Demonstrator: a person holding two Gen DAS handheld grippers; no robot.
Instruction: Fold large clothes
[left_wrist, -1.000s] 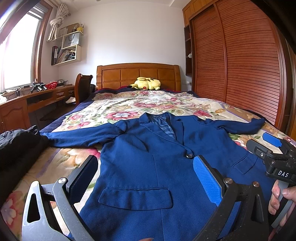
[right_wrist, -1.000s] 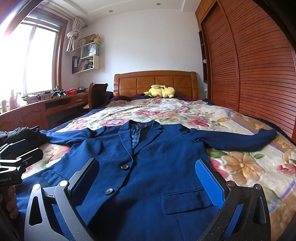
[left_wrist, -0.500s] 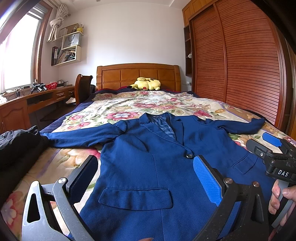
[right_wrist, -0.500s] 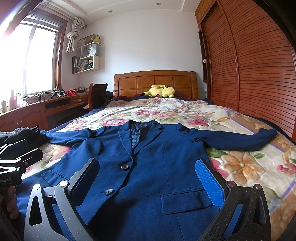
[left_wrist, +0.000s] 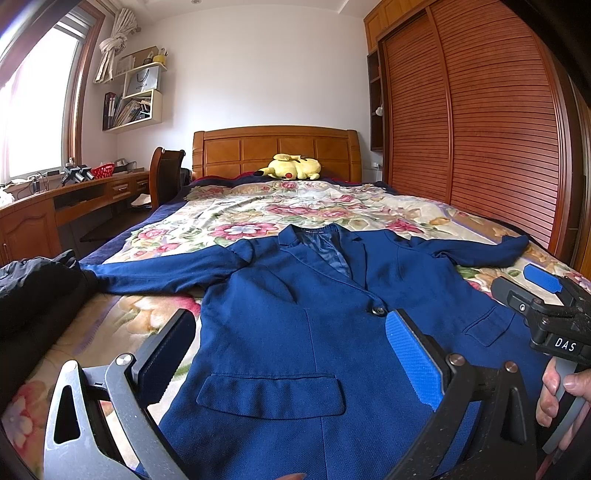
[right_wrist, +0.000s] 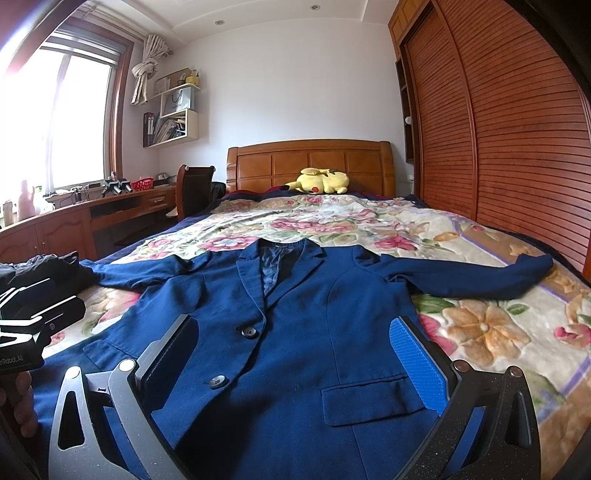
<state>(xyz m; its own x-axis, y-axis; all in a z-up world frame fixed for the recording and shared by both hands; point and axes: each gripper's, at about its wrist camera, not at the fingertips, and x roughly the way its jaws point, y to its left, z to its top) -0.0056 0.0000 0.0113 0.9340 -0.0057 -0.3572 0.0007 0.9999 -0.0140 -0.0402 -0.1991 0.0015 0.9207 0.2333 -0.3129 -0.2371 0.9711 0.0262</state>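
Note:
A navy blue blazer (left_wrist: 295, 332) lies flat and face up on the floral bedspread, buttoned, both sleeves spread out sideways; it also shows in the right wrist view (right_wrist: 295, 332). My left gripper (left_wrist: 291, 354) is open and empty, just above the blazer's lower left part near a flap pocket. My right gripper (right_wrist: 295, 362) is open and empty, above the lower right part near the other pocket. The right gripper also shows in the left wrist view (left_wrist: 543, 295), the left one at the right wrist view's edge (right_wrist: 33, 325).
Black clothing (left_wrist: 33, 288) lies piled at the bed's left edge by the left sleeve. A yellow plush toy (left_wrist: 291, 168) sits by the wooden headboard. A desk and chair (left_wrist: 162, 177) stand left of the bed. Slatted wardrobe doors (left_wrist: 480, 147) run along the right.

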